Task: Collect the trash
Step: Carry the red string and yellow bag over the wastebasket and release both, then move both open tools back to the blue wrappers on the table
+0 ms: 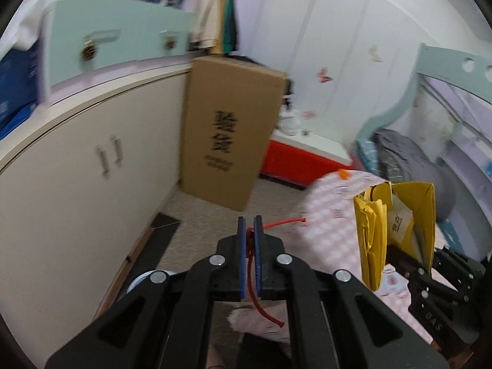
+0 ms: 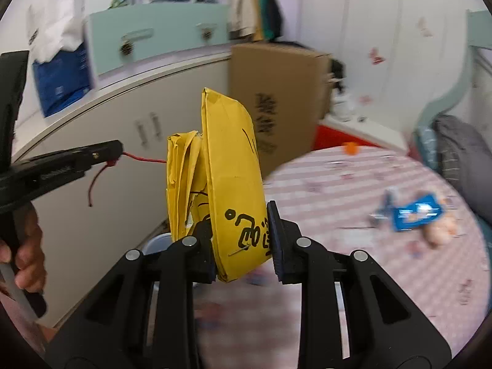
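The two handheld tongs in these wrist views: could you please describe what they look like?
Both are matte black. The left tongs have flat, narrow fingers with ribbed blue pads, driven by angular linkage arms with triangular cut-outs and round silver pivot pins. The right tongs share that build, with dark ribbed pads. Faint lettering marks each body. A bare hand grips the left handle.

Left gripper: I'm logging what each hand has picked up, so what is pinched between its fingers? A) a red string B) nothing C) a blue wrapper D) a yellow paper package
A: the left gripper is shut on a thin red string, whose ends stick out beyond the fingers; the yellow package sits in the right gripper.
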The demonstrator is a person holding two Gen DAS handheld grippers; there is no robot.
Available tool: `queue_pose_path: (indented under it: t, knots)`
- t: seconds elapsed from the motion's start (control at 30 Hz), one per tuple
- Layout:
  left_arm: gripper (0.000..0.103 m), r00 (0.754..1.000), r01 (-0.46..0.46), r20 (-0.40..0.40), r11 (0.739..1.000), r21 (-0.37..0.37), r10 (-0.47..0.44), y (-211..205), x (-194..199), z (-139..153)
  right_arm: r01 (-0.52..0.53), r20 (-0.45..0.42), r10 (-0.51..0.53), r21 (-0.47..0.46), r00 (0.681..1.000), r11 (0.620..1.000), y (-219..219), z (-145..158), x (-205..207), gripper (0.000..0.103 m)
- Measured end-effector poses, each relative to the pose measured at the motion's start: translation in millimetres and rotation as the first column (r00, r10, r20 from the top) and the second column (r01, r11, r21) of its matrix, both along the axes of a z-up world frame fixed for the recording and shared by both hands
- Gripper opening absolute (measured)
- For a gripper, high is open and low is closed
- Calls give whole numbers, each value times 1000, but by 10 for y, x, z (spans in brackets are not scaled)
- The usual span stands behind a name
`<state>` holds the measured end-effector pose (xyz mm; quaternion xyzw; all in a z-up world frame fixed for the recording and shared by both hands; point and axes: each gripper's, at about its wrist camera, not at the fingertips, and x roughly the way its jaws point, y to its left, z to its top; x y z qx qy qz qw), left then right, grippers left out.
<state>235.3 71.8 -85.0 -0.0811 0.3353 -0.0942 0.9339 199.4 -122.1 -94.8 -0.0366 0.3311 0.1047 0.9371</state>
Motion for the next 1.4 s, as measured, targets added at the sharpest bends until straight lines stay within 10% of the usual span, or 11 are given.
queue_pose_path:
  t: [0.33,0.43,0.47,0.63,1.4]
  knots:
    - [4,968,-218,-111,974,59,224,1038,215,-583,-171,-162,183,85,970,982,1255,-658,511,27]
    - [5,947,-279,-134,955,101,291,1291,271,-761,-191,-192,210,112,959,975,1557,-873,675,37]
    - [5,938,-301,-145,947,114,316,1392,299,-833,-195,-198,217,127,956,973,1626,-936,724,54]
    - [5,893,-383,-187,910,161,409,1728,377,-1060,-189,-267,216,125,939,974,1878,-1294,965,58]
    - [5,919,-270,-260,953,136,297,1367,535,-1264,-128,-252,156,125,955,984,1528,-1302,862,70]
